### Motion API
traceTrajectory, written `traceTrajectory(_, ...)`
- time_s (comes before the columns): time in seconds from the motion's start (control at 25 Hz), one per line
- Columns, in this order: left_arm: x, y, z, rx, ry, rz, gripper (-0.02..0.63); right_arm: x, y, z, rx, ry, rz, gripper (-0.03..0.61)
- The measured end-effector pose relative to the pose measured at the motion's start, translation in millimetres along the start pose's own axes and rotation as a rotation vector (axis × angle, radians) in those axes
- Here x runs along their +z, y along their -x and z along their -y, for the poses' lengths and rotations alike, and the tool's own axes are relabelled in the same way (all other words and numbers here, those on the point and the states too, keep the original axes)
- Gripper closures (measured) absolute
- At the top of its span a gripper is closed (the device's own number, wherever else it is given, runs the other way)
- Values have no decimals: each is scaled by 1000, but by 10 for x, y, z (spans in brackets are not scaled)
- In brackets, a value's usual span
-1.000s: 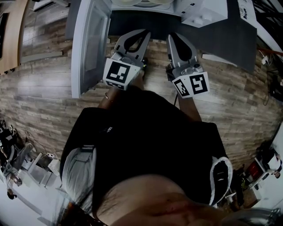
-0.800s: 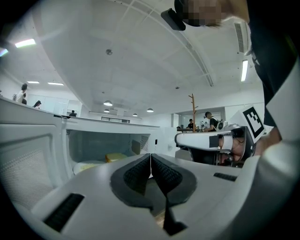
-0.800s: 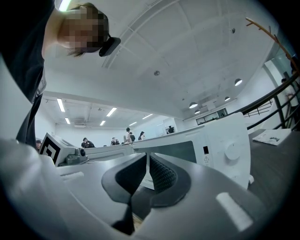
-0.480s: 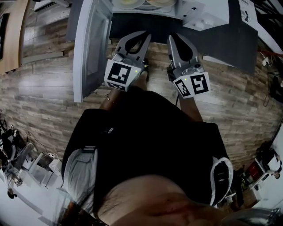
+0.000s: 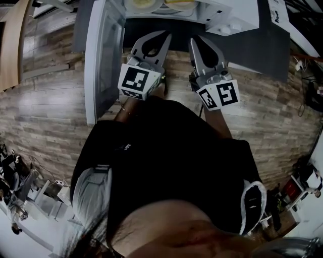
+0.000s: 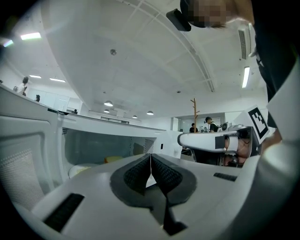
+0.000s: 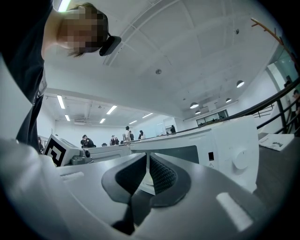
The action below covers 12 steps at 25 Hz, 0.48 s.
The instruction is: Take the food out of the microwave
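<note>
Two pairs of tongs hover before the open microwave (image 5: 229, 15), whose door (image 5: 103, 55) swings out at the left. Nearest the door, the left tongs (image 5: 166, 34) are pressed together with nothing between them. The food (image 5: 144, 4) sits inside the cavity just beyond their tips, and the right tongs (image 5: 194, 41) are likewise closed and empty.

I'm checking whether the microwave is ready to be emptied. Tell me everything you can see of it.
The microwave is a white, plastic-looking box standing on a dark grey top. Its windowed door hangs wide open at the head view's left. The cavity holds a pale plate and yellowish food. The control panel on its right carries a round dial. The left gripper and right gripper, both shut, hover before the opening without touching it.
</note>
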State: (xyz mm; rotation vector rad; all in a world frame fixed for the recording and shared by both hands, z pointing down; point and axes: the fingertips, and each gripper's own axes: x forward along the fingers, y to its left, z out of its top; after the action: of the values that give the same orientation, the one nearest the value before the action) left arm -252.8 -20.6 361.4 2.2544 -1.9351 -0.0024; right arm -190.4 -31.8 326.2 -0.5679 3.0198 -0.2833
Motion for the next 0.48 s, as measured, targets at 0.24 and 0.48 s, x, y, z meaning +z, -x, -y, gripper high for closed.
traceTrajectory(0.24, -28, -119, -59, -14, 8, -8, 606, 10, -86, 102, -22, 9, 1, 580)
traceTrajectory(0.48, -31, -203, -174, -17, 16, -5, 606, -51, -248, 150, -11, -3, -6, 580)
